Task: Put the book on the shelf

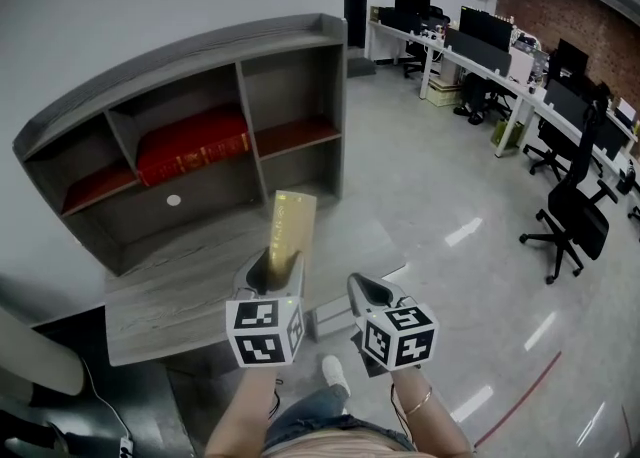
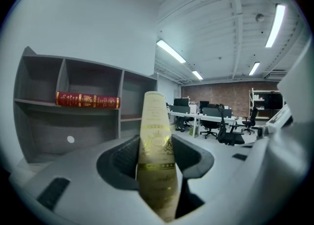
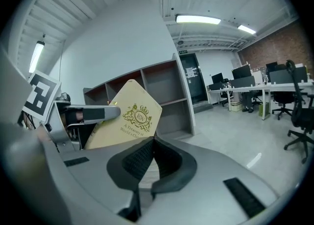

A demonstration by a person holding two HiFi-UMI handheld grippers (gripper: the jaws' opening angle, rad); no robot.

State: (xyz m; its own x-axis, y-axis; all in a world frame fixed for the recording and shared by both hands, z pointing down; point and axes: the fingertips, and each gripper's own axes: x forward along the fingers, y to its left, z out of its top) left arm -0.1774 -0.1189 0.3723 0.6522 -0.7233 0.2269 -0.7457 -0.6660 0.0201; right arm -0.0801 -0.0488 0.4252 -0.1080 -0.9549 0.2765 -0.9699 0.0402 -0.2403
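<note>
A tan book with gold print (image 1: 288, 230) stands upright in my left gripper (image 1: 272, 268), which is shut on its lower part over the grey desk. In the left gripper view the book's spine (image 2: 156, 135) fills the gap between both pads of that left gripper (image 2: 156, 150). The grey shelf unit (image 1: 290, 46) stands ahead on the desk against the wall, with red books (image 1: 190, 146) lying flat in its upper compartments. My right gripper (image 1: 362, 288) hangs just right of the book, shut and empty. From the right gripper view the book's cover (image 3: 128, 116) shows left of the right gripper (image 3: 149, 143).
The grey desk (image 1: 170, 296) carries the shelf unit; its front edge is near my grippers. To the right are a glossy floor, rows of office desks with monitors (image 1: 490, 46) and black chairs (image 1: 570, 216). A white shoe (image 1: 336, 374) shows below.
</note>
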